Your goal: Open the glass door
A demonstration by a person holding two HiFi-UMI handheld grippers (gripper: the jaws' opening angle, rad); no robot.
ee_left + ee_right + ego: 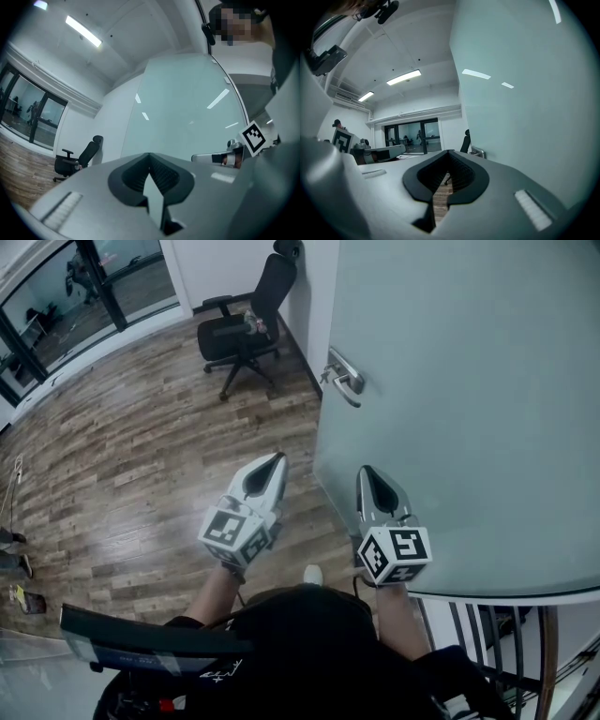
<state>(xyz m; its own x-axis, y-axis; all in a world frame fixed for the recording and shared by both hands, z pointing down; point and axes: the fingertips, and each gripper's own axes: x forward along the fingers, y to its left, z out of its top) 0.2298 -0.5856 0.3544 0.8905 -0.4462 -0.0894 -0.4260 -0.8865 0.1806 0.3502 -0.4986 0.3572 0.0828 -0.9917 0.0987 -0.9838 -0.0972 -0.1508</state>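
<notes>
The frosted glass door (469,381) fills the right of the head view, its edge toward me, with a metal lever handle (343,379) on that edge. My left gripper (278,457) is shut and empty over the wooden floor, left of the door's edge. My right gripper (366,471) is also shut with nothing in it, close to the door's face and well below the handle. In the right gripper view the door (520,93) runs along the right side and the handle (477,152) shows just past the jaws. In the left gripper view the door (187,108) lies ahead.
A black office chair (246,324) stands beyond the door's edge by a white wall. Wooden floor (141,446) spreads to the left toward dark-framed glass doors (75,287). A black metal railing (497,634) is at lower right. The person's dark-clothed body (309,652) is below.
</notes>
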